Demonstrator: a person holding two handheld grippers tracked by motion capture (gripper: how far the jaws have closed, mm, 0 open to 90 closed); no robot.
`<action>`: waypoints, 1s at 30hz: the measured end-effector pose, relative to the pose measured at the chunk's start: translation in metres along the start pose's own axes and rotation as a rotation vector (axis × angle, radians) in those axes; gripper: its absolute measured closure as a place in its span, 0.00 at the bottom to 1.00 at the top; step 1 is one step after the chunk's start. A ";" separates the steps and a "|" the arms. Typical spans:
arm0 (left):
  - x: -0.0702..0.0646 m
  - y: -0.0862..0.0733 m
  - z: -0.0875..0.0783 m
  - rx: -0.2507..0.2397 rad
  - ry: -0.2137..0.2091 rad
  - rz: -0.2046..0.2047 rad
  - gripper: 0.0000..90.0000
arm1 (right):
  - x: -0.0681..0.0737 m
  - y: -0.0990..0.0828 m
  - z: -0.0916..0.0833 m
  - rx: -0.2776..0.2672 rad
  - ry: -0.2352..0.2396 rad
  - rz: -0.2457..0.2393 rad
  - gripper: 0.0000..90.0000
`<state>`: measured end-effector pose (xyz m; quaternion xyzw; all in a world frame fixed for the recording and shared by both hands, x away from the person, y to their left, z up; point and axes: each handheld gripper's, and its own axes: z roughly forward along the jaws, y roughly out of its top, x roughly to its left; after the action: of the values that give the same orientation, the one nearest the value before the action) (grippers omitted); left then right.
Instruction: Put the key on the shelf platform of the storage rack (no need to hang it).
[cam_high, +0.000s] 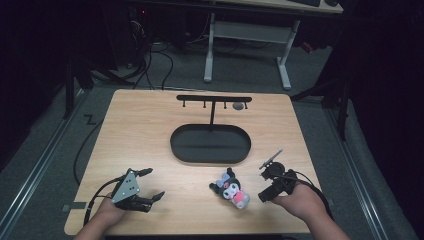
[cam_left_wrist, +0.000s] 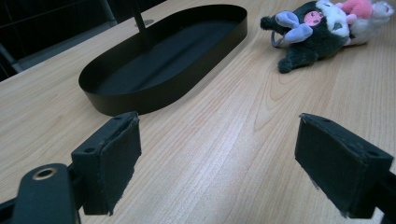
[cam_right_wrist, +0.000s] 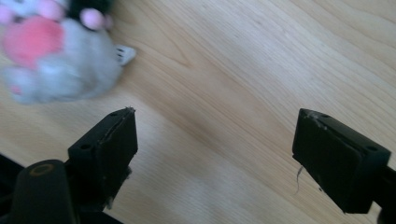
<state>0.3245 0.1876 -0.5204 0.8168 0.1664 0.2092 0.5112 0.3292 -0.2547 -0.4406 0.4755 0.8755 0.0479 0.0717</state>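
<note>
One plush toy (cam_high: 231, 190), one black oval tray (cam_high: 210, 144), one hook stand (cam_high: 214, 99), two grippers: left (cam_high: 151, 184), right (cam_high: 264, 181).

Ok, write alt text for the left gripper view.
A small plush toy in black, white and pink lies on its side on a wooden table, beside a black oval tray with a thin post rising from it. In the foreground the left gripper has its two black padded jaws wide apart over bare wood.

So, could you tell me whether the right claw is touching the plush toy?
Apart. In the right gripper view, the right claw stands open over bare table, with wood visible between its nearer finger and the plush toy.
</note>
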 end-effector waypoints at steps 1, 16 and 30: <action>0.000 0.000 0.000 0.001 -0.003 0.001 0.17 | 0.003 0.002 -0.001 -0.002 0.015 -0.002 0.08; 0.000 0.000 -0.001 -0.005 -0.007 0.005 0.17 | 0.053 0.027 0.003 -0.016 0.081 -0.112 0.03; 0.001 -0.001 -0.001 -0.009 -0.010 -0.005 0.17 | 0.074 0.030 0.031 0.000 0.092 -0.138 0.12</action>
<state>0.3249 0.1893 -0.5202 0.8152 0.1651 0.2045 0.5162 0.3194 -0.1763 -0.4730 0.4114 0.9085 0.0645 0.0343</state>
